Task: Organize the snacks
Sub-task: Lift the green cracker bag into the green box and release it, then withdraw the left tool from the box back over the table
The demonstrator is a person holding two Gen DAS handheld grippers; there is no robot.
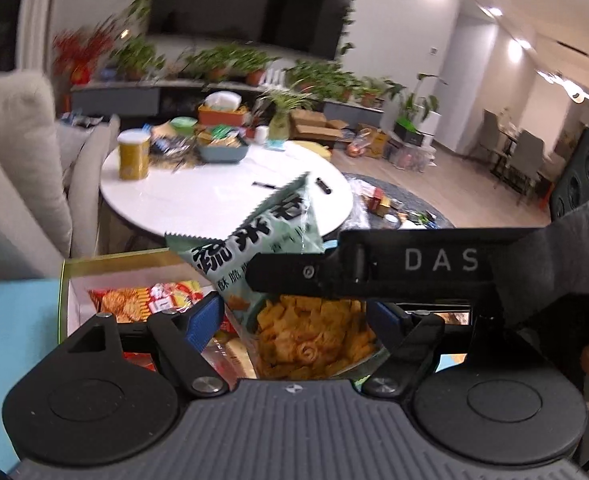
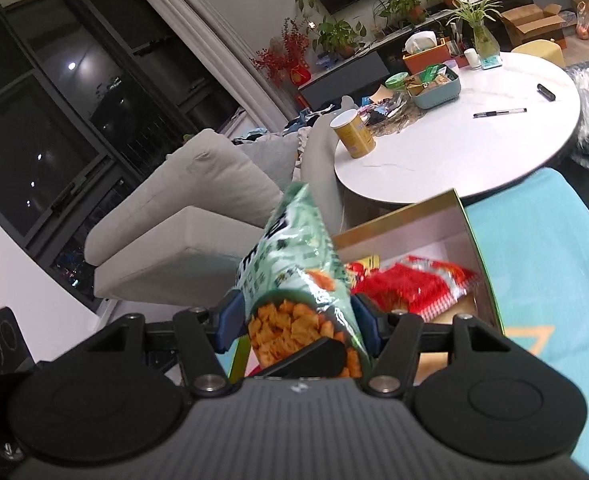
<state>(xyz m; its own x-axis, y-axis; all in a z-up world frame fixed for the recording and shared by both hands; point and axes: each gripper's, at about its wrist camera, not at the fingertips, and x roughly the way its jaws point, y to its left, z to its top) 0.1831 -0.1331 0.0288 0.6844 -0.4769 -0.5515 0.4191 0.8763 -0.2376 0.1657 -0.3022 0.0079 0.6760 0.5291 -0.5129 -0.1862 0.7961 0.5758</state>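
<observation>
Green snack bag (image 2: 294, 280) clamped in right tongs (image 2: 294, 320), likely above box rim (image 2: 398, 220)

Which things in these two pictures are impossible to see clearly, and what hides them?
- Left wrist view: the green snack bag's lower text, behind the right gripper's finger.
- Both views: the box's bottom, under red packets.
- Left wrist view: labels in the table's blue tray, blurred.

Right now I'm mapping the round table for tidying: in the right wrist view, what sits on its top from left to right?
Yellow canister → teal basket of snacks → pen → small black object, all on the white round table.
</observation>
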